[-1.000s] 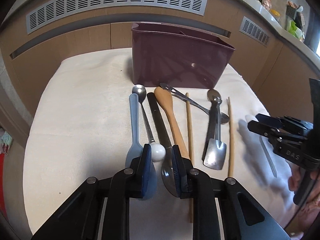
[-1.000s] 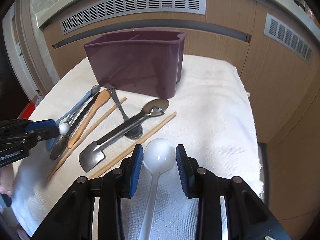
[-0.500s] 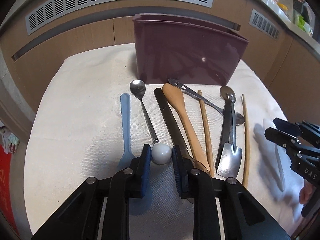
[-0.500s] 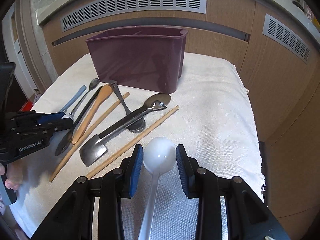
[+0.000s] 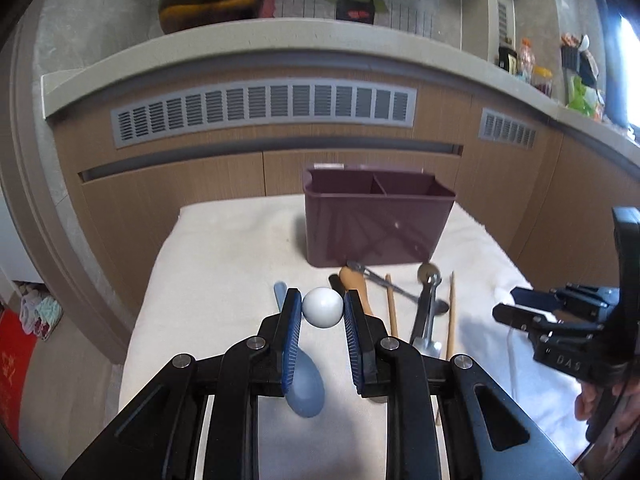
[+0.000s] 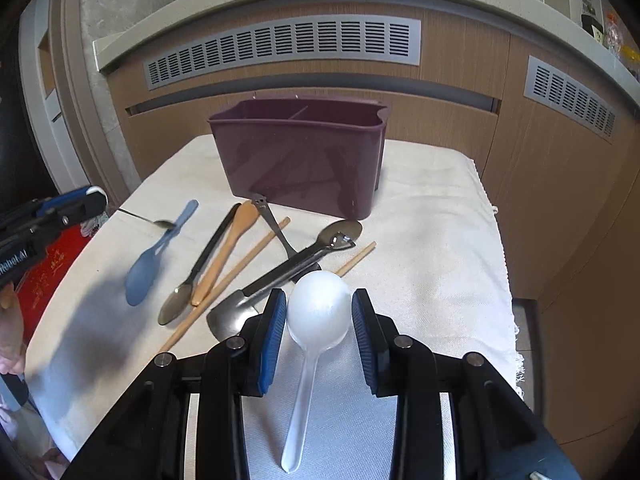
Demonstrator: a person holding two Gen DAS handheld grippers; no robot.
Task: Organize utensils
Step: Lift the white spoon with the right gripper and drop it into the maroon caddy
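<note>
My left gripper (image 5: 322, 312) is shut on the white ball end (image 5: 322, 307) of a thin metal spoon and holds it lifted above the cloth. In the right wrist view the spoon (image 6: 154, 221) hangs in the air from the left gripper (image 6: 86, 200). My right gripper (image 6: 319, 316) is open, its fingers either side of the bowl of a white plastic spoon (image 6: 318, 312) lying on the cloth. The maroon divided utensil holder (image 5: 378, 220) stands at the back (image 6: 304, 156).
On the white cloth (image 6: 432, 240) lie a blue plastic spoon (image 6: 152, 264), a dark-handled spoon (image 6: 200, 268), a wooden spoon (image 6: 230, 248), chopsticks (image 6: 240, 264), and metal utensils (image 6: 296, 268). Wooden cabinets with vents stand behind.
My left gripper closed on the ball-ended spoon and raised it off the cloth, tilting its view upward. My right gripper stayed around the white spoon's bowl.
</note>
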